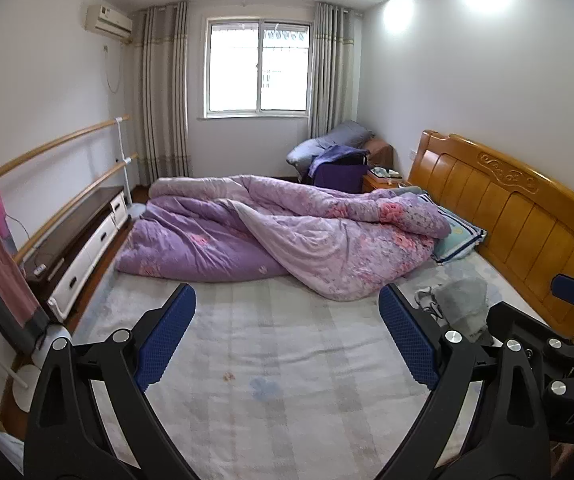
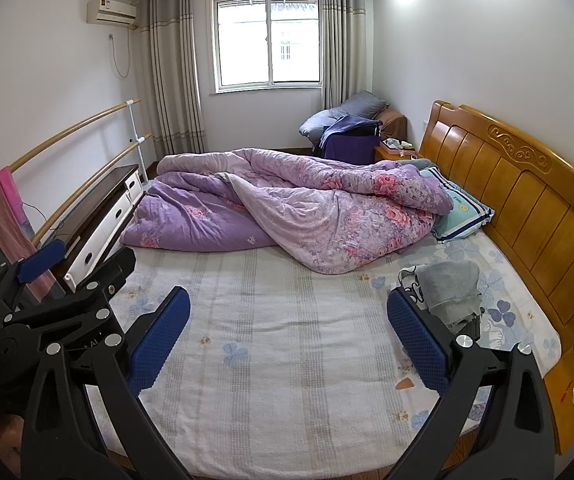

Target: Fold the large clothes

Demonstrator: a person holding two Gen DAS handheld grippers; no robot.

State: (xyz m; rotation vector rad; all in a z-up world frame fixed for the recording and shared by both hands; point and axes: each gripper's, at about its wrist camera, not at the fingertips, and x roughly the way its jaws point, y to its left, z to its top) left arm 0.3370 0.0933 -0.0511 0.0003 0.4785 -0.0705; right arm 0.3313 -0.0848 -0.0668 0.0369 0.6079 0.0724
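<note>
1. A bed with a pale striped, flower-printed sheet (image 2: pixel 279 320) is seen from its foot-side long edge; a carved orange wooden headboard (image 2: pixel 527 200) closes the right end.
2. A crumpled grey garment (image 2: pixel 449 290) lies heaped near the headboard end, just beside the right gripper (image 2: pixel 289 332); nothing is held.
3. The right gripper's blue-padded fingers are spread wide above bare sheet; the left gripper (image 1: pixel 287 332) is likewise held wide apart and empty.
4. A rumpled purple floral quilt (image 2: pixel 287 208) fills the far edge; a striped blue pillow (image 2: pixel 463 208) sits at the headboard.
5. Judged best: the garment should be pinched at two outer edges, then drawn onto the bare middle and spread flat before any fold is made, kept away from the quilt.
</note>
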